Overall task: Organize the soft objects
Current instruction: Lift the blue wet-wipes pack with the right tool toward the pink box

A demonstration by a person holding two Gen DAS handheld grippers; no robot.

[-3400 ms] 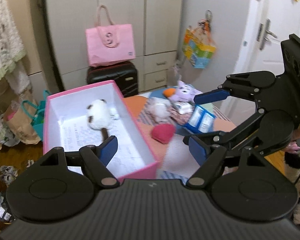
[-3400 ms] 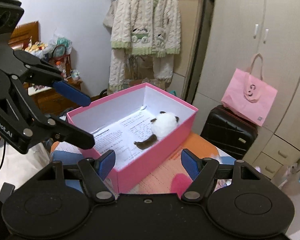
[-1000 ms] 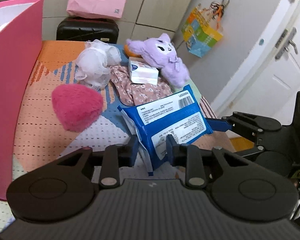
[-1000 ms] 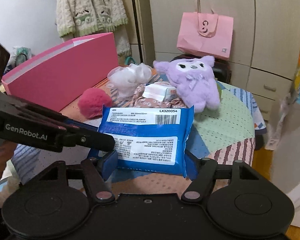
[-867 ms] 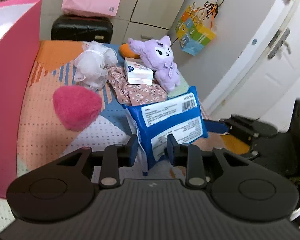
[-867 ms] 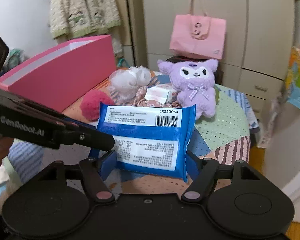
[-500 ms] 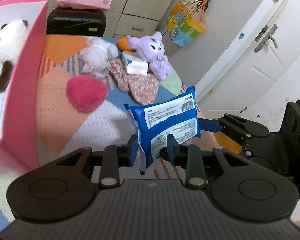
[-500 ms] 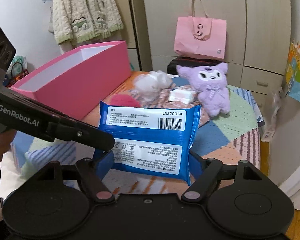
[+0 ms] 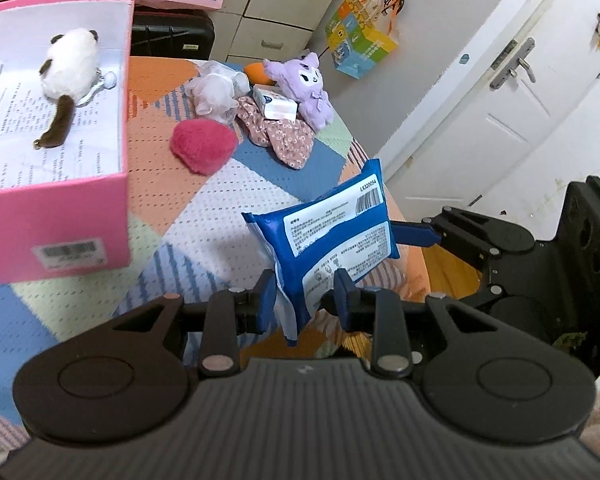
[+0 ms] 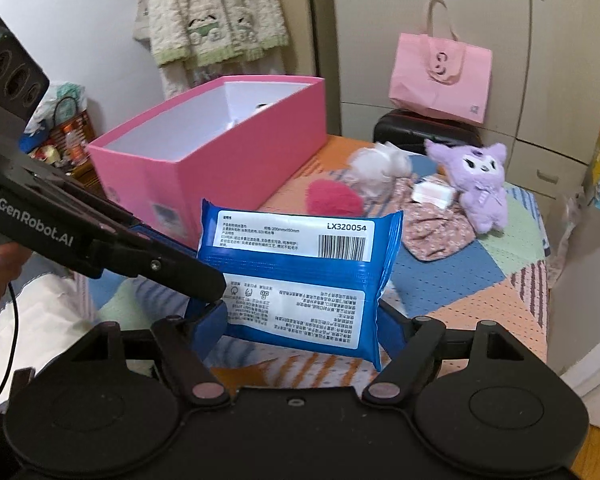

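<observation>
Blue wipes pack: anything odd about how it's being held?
Yes. The blue wipes pack hangs in the air above the patchwork cover, held by both grippers at once: the left gripper pinches one end, while the right gripper spans its width. For a light soft pack, a double grip looks redundant. No tear or spill visible.

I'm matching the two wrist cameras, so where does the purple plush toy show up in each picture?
Left wrist view: purple plush toy sits upper centre, at the far end of the table beside the small white box.
Right wrist view: purple plush toy sits right of centre, the same box to its left.
Shared landmark: the pink box.
</observation>
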